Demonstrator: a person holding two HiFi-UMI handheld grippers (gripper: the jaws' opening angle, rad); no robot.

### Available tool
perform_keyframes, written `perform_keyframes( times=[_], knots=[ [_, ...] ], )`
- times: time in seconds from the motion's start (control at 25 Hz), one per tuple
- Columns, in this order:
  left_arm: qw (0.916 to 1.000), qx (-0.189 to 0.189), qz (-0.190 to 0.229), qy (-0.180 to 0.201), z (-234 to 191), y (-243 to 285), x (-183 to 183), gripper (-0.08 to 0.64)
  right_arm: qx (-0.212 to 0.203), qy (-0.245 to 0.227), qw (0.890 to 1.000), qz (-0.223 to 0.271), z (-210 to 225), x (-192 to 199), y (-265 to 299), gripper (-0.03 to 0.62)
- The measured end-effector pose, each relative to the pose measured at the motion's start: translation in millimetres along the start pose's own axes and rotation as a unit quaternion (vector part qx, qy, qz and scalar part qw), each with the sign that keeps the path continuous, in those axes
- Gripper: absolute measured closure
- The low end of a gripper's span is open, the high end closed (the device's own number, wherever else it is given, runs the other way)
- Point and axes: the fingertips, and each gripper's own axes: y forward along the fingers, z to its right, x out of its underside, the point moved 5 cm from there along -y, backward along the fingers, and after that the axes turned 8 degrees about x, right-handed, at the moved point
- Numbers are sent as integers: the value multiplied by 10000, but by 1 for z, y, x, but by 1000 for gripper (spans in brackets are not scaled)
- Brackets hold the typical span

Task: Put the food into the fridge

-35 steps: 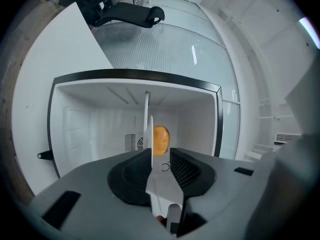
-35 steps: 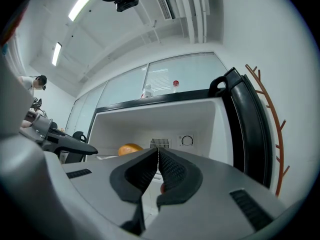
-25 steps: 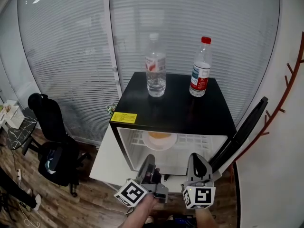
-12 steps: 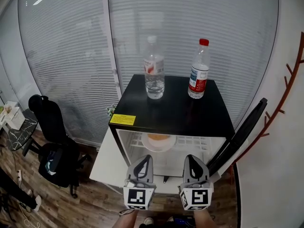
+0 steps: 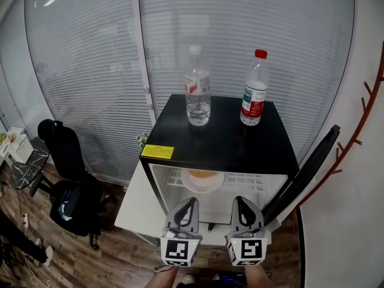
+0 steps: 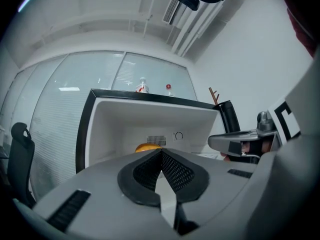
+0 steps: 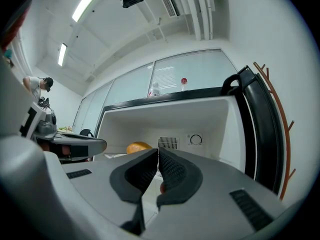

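The fridge had a glossy black top, smooth enough to mirror the white-capped bottle and the red-capped bottle, both of clear plastic. Its lining was smooth white plastic, its shelf white coated wire, its yellow label seemingly paper. The left gripper and right gripper had matt grey plastic shells; the pads were black, dimpled and rubbery. The floor showed wood grain.

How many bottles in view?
2. Both stand upright on the fridge top: a white-capped bottle at the left, a red-capped bottle at the right. The shelves inside are partly hidden, so more may be there.
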Motion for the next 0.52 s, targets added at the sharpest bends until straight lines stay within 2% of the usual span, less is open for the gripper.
perform_keyframes(
  times=[0.32, 0.52],
  knots=[
    [9997, 15, 202, -127, 2, 2, -9, 534, -3, -28, 10000, -10, -2, 1, 1, 565],
    [9999, -42, -84, -36, -1, -1, -2, 534, 28, -43, 9999, -86, -2, 1, 1, 565]
  ],
)
